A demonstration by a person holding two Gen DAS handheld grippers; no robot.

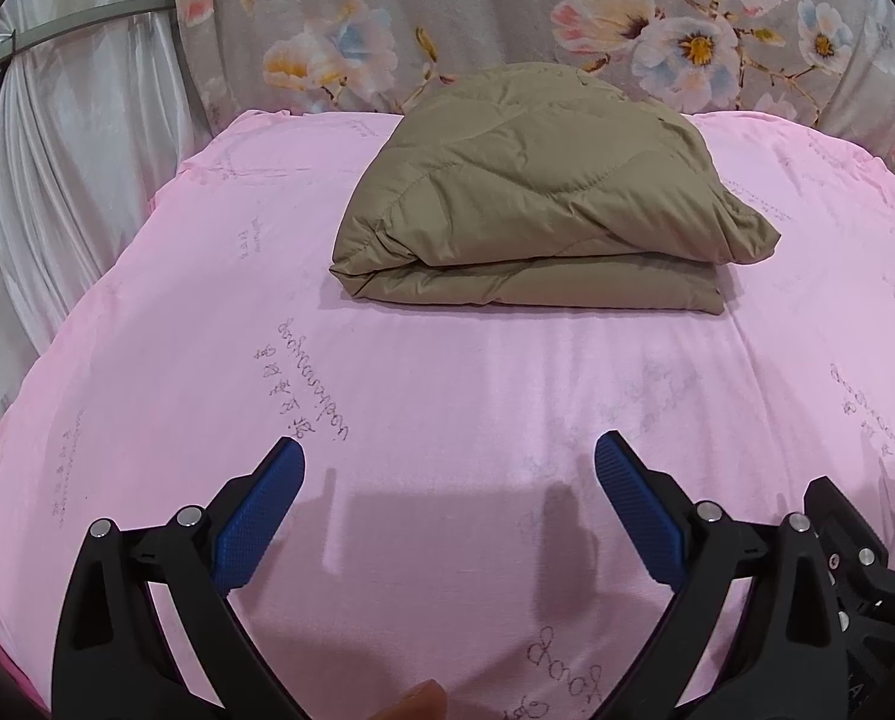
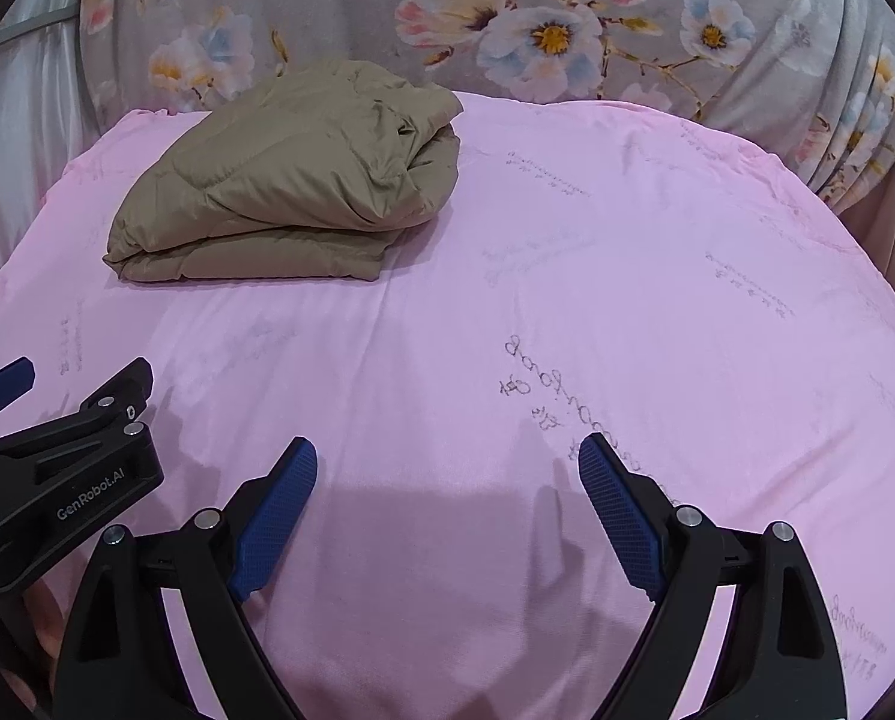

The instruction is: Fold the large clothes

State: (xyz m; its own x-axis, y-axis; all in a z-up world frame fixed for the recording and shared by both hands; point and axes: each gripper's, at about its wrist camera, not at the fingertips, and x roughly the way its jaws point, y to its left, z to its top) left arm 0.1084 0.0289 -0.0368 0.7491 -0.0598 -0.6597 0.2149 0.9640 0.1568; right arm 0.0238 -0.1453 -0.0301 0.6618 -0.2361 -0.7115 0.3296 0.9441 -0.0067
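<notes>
Khaki quilted jacket [image 1: 537, 192] sits folded into a compact bundle on the pink sheet [image 1: 447, 372], toward 12 o'clock from the left gripper [image 1: 450, 468] and about 10–11 o'clock from the right gripper [image 2: 447, 468]. Well apart from both. Floral curtain [image 1: 657, 12] hangs just behind the far edge of the bed.

Both sets of jaws released, spread wide, nothing between the pads, hovering over bare sheet at the near edge. Left gripper body also shows at 9 o'clock in the right wrist view [image 2: 69, 468], so the two are close side by side.

Judgement: fold looks done or nearly so.

Risks from here:
- Top layer at the bundle's 3 o'clock end is puffed and loosely rolled; padded fill may spring it open if left unpressed.
- Any re-grip could pinch only the top layer and drag the stack apart.
- Slippery shell fabric on smooth sheet: a push slides the whole bundle toward the curtain.
- Grippers this close could knock each other on a joint reach.
</notes>
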